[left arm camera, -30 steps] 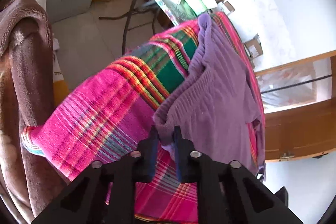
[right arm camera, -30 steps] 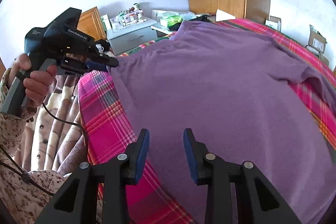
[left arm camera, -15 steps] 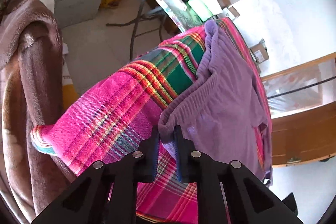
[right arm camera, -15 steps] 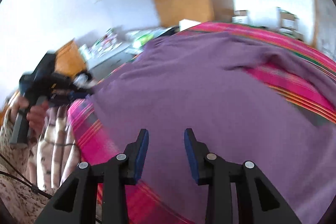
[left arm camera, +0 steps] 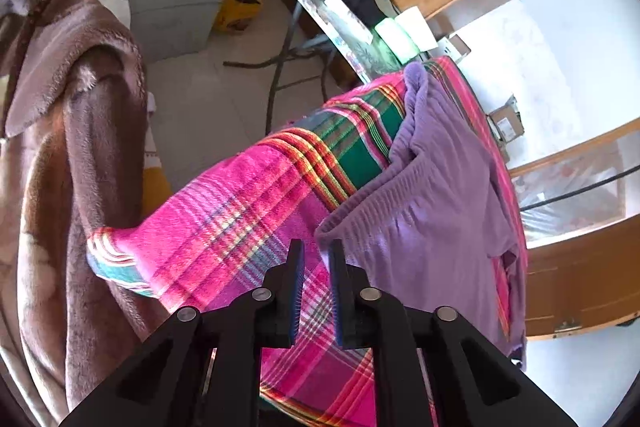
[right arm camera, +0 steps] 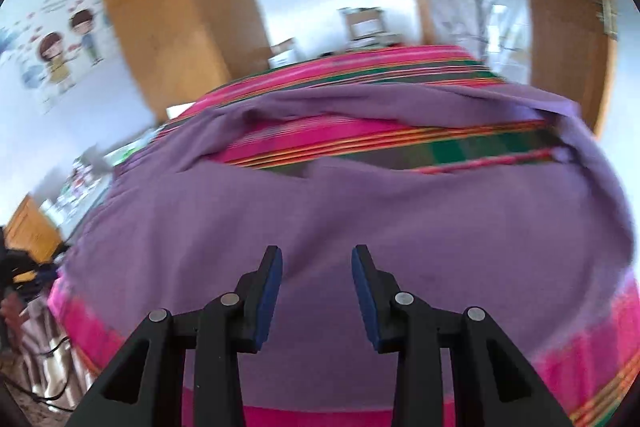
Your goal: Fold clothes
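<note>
Purple knit fills the space ahead of both tongs. The left gripper (left arm camera: 316,255) has its jaws closing, with a narrow gap left between the pads; the ribbed hem corner of the purple top (left arm camera: 432,203) sits right at the tips, against the right-hand pad, but whether it is truly pinched I cannot tell. The right gripper (right arm camera: 316,263) stands spread, nothing between its pads, hovering over the broad body of the top (right arm camera: 360,219).

Outward from there, the top lies spread on a pink plaid blanket (left arm camera: 224,223) covering the bed, one sleeve drawn out along the far side so a strip of plaid shows between sleeve and body. A brown fleece blanket (left arm camera: 80,147) hangs beside the bed, with a cluttered table (left arm camera: 344,27) and wooden wardrobe (right arm camera: 176,11) beyond.

By my judgement the top is light, soft and limp: it will sag and drag from any single hold, and the loose knit will stretch. It wants two holds on firmer edges, the ribbed hem corner on the left and a shoulder seam or the other hem corner for the right, so the fold carries over flat.
</note>
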`<state>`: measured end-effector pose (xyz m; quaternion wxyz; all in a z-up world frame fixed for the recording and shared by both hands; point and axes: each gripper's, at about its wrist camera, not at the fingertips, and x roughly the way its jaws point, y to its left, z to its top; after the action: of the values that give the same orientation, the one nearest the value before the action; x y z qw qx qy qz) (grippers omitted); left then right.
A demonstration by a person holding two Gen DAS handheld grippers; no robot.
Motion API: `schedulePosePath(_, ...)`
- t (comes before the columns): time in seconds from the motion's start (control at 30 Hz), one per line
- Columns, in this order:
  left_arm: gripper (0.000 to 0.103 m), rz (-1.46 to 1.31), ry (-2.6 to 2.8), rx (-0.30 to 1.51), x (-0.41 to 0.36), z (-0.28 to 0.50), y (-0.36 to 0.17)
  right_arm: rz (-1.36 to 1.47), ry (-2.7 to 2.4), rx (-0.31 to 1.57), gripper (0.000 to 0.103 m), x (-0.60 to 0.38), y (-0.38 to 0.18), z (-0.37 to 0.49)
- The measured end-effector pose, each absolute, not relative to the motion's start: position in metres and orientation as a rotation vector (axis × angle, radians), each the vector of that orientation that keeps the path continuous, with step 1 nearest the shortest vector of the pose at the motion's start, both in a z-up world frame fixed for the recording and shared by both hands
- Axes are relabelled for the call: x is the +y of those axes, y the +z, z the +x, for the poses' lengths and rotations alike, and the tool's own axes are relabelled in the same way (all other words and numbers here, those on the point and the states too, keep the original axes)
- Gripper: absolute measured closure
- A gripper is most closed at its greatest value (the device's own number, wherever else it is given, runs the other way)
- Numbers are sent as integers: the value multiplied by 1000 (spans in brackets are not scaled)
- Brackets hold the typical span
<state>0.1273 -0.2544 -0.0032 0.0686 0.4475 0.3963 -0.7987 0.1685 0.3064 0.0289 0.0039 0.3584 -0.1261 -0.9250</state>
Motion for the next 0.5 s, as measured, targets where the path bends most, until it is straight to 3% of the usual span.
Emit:
schedulePosePath(0.07,91,1320,-2458,1147,-245,128,6,1123,-2955,-427,66,325,29,176)
schedulePosePath(0.2,81,1307,-2579,1029,-216,123,26,1067,-3151,-487,66,362,35,196)
schedulePosePath(0.5,81,1548,-2825,847,-124,93,30,1023,-3308,-763,66,445,39,224)
